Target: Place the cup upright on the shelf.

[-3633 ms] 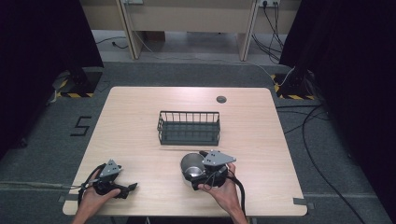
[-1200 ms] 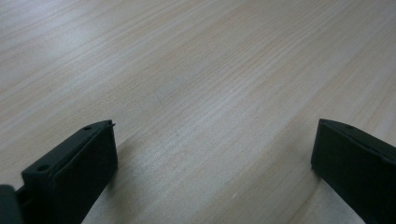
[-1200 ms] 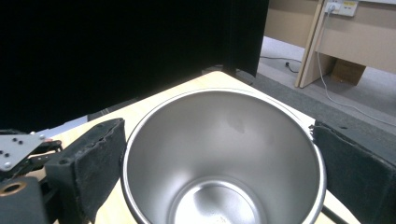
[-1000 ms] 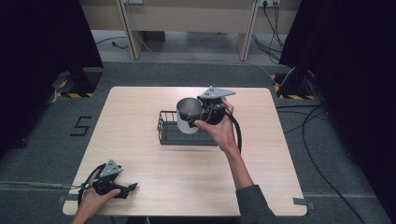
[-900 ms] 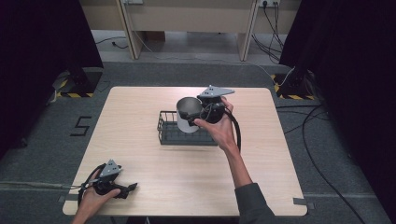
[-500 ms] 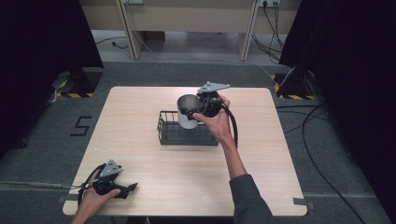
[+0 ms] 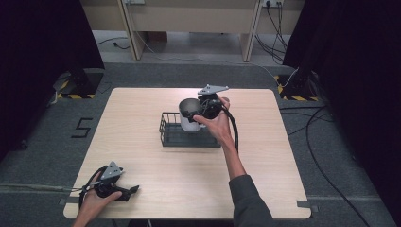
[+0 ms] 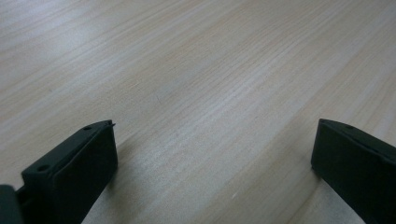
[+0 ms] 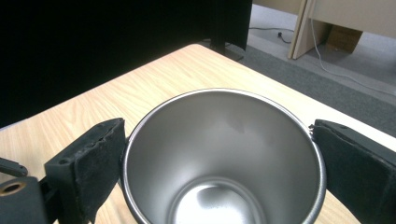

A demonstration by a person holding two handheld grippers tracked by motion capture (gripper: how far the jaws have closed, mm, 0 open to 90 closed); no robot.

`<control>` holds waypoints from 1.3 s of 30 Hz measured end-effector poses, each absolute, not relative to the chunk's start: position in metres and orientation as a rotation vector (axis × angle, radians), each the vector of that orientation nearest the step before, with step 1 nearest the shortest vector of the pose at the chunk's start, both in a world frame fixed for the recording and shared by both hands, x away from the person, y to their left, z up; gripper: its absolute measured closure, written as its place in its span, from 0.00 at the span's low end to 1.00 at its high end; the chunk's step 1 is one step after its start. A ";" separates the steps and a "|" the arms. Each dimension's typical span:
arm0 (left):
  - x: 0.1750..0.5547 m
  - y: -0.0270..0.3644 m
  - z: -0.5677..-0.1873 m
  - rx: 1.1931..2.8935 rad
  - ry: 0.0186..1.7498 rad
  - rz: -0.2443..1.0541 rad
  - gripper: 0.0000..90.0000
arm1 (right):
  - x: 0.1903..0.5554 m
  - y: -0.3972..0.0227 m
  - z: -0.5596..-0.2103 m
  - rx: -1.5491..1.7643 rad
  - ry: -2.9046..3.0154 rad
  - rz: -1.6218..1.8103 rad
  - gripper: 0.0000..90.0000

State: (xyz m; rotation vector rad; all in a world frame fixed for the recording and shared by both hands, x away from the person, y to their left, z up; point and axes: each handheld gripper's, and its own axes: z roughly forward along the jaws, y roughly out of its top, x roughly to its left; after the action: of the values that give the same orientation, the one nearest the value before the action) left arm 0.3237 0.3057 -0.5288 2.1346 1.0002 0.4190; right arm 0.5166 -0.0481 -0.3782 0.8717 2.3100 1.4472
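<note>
In the high view, the right gripper (image 7: 204, 107) hung over the far right part of the basket (image 7: 171, 136), its jaws clamped on a steel cup (image 7: 190, 115). The cup sat between the jaws, upright or nearly so, its open mouth up and its lower part down inside the basket walls; whether its base touched the basket floor could not be told. The right hand (image 7: 216, 120) gripped the tool from the near side. The left gripper (image 7: 118, 190) lay low at the near left corner of the table (image 7: 265, 156), well apart from the basket, in the left hand (image 7: 94, 201).

In the left gripper view, the two black jaws stood wide apart, released, with nothing between them but bare table (image 8: 201, 84), which lay close under them.

In the right gripper view, the cup (image 9: 224, 154) sat squarely between the jaws, one pad pressed against its rim on each side. The cup's inside was bare and shiny. Beyond the jaws ran the table (image 9: 154, 84) edge, then grey floor (image 9: 327, 88).
</note>
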 end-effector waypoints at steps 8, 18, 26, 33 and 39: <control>0.324 0.306 -0.529 2.135 0.999 0.418 0.00 | 0.518 -0.046 -0.386 0.890 2.341 1.415 0.06; 0.324 0.306 -0.529 2.138 0.998 0.419 0.00 | 0.520 -0.048 -0.400 0.916 2.372 1.420 0.09; 0.324 0.306 -0.529 2.135 0.998 0.418 0.00 | 0.514 -0.057 -0.376 0.876 2.289 1.565 0.20; 0.324 0.306 -0.529 2.135 0.998 0.418 0.00 | 0.512 -0.064 -0.378 0.893 2.284 1.551 0.19; 0.324 0.306 -0.529 2.135 0.998 0.418 0.00 | 0.511 -0.067 -0.379 0.902 2.279 1.556 0.19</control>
State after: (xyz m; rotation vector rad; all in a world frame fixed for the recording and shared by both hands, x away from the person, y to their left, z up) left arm 0.3236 0.3057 -0.5288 2.1354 0.9977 0.4182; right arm 0.5107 -0.0670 -0.3790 0.9019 2.2790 1.5561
